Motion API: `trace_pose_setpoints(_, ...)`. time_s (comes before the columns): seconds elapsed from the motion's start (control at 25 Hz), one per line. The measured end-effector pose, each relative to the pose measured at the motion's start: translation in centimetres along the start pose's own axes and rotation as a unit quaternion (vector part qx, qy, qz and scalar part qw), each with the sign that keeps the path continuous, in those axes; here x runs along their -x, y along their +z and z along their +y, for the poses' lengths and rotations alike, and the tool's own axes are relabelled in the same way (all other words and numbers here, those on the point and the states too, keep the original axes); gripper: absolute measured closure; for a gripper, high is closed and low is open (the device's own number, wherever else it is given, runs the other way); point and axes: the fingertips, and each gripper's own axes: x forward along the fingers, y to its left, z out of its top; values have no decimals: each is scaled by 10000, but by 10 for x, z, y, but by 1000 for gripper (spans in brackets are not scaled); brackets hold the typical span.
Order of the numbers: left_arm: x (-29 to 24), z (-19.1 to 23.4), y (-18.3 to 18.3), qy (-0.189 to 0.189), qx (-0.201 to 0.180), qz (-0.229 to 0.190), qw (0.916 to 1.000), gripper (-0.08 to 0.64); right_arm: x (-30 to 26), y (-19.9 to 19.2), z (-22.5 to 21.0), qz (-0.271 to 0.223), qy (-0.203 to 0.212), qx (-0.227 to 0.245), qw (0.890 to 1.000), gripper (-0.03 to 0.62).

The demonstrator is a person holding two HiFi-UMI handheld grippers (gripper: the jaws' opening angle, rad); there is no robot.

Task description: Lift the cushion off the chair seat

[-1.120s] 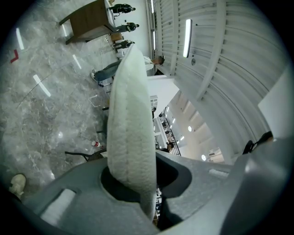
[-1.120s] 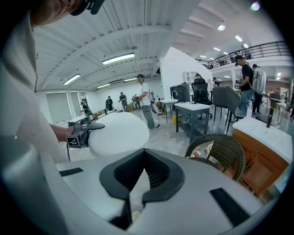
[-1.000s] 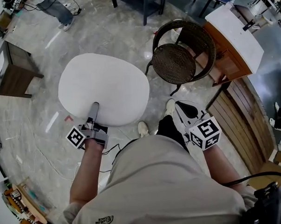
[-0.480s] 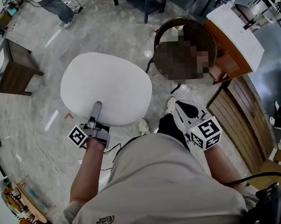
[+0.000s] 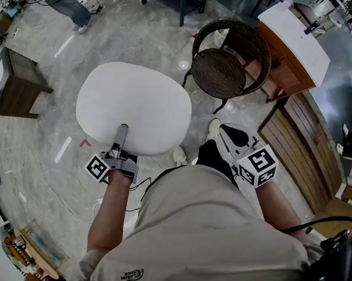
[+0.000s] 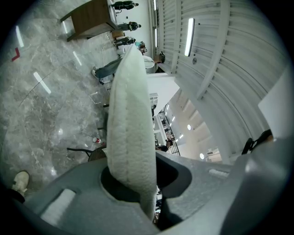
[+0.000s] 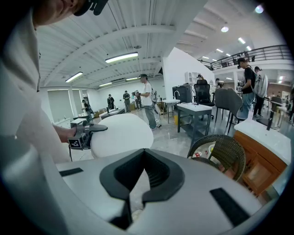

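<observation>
Over the grey marble floor [image 5: 36, 143], the left gripper [image 5: 122, 134] pinches the near edge of the round white fleecy cushion [image 5: 133, 101], held flat beside the dark wicker chair [image 5: 222, 71], off its seat. The right gripper [image 5: 229, 136] has its 2 jaws closed, empty.

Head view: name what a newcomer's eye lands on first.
The big white cushion fills the left centre, held out flat over the floor by the left hand-held gripper clamped on its near edge. To its right stands the dark wicker chair, seat bare. The right hand-held gripper hangs shut and empty at lower right.
</observation>
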Motion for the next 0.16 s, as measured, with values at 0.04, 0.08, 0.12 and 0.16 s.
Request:
trace_pose_setpoints(0.04, 2, 0, 1, -1, 5, -6, 10000, 506, 0, 0, 2, 4, -2, 1, 10000, 580)
trace_pose_setpoints(0.08, 5, 1, 2, 1, 14, -13, 10000, 506, 0, 0, 5, 10, -2, 5, 10000, 580)
trace_pose_setpoints(0.12, 7, 1, 3, 5, 25, -21, 10000, 506, -1, 0, 7, 15, -2, 10, 10000, 580)
trace_pose_setpoints(0.16, 10, 1, 3, 12, 36, -27, 10000, 506, -1, 0, 10, 21, 0, 16, 10000, 580)
